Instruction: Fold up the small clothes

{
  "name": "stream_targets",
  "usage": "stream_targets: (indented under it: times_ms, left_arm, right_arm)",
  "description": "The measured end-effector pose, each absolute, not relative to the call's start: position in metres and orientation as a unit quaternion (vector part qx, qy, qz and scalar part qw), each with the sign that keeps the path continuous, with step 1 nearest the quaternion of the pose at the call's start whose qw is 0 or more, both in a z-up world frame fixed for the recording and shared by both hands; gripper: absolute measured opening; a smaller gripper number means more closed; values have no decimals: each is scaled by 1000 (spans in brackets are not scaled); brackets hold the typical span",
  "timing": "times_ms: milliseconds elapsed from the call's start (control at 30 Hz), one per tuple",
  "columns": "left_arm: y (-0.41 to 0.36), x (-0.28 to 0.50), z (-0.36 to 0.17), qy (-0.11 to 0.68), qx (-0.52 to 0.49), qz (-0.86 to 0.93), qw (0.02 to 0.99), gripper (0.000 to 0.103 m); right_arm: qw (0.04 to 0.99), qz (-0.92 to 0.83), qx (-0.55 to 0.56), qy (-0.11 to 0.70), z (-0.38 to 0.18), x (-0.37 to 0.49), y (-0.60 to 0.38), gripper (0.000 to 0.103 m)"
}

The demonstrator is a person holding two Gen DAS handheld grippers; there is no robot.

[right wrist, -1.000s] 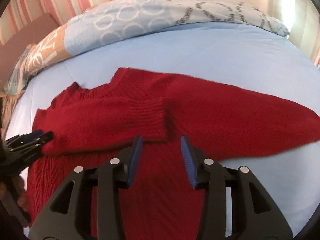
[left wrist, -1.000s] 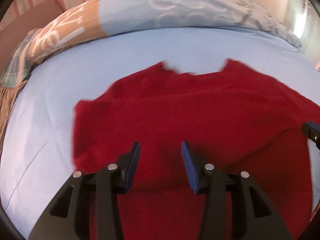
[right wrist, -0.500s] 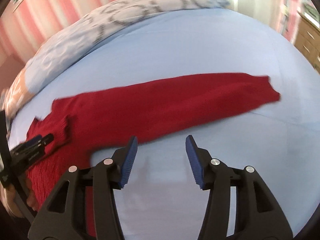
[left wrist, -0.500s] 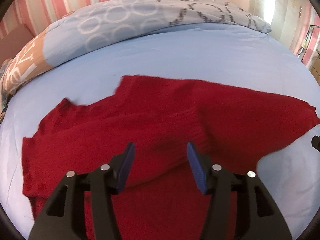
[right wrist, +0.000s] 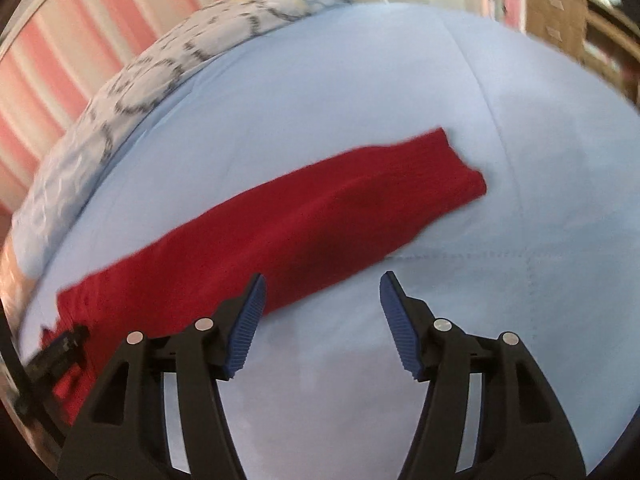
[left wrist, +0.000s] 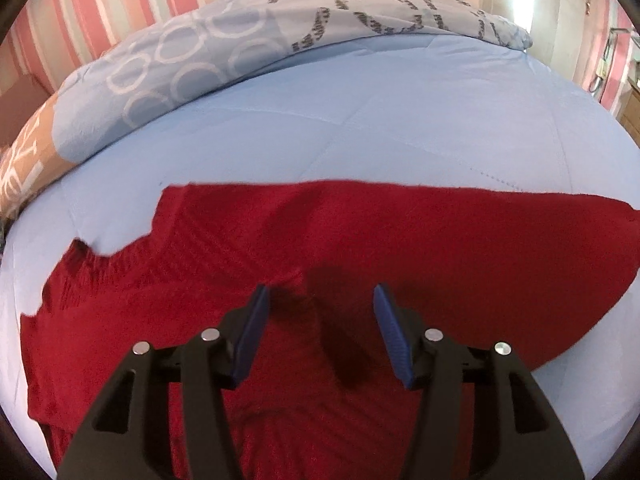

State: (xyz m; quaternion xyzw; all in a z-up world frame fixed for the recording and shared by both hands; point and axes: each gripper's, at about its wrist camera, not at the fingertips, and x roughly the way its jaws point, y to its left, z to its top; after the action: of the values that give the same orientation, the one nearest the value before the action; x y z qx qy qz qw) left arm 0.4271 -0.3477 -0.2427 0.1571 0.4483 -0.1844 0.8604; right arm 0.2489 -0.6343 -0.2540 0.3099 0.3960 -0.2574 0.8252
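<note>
Firstly, left gripper [left wrist: 320, 300]: jaws parted, empty, poised over the body of the red sweater [left wrist: 360, 248]. Right gripper [right wrist: 320, 292]: jaws opening, nothing between them, over bare blue bedsheet [right wrist: 360, 80] just beside the sweater's outstretched sleeve [right wrist: 380, 192]. Sweater lies flat on the sheet; patterned duvet [left wrist: 248, 44] bunched beyond.

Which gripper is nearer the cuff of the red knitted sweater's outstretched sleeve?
Right. The right gripper hangs beside the sleeve, short of its cuff; the left gripper hovers over the sweater's body.

Black tool [left wrist: 320, 308], blue ribbed pads [left wrist: 390, 332]
</note>
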Motion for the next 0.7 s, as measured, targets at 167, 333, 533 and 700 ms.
stream_targets:
  times_ms: [167, 333, 533, 700]
  left_arm:
    - [-357, 430, -244, 444, 166, -189, 860, 55]
    - [-358, 431, -248, 445, 172, -189, 858, 55]
    - [-358, 432, -248, 447, 168, -192, 857, 55]
    - [-344, 439, -236, 456, 140, -206, 855, 55]
  right_arm:
    - [821, -255, 337, 383, -264, 258, -646, 54]
    - [835, -268, 283, 390, -258, 273, -636, 8]
    - [882, -246, 170, 363, -220, 279, -582, 6]
    - [911, -151, 102, 370, -188, 305, -510, 6]
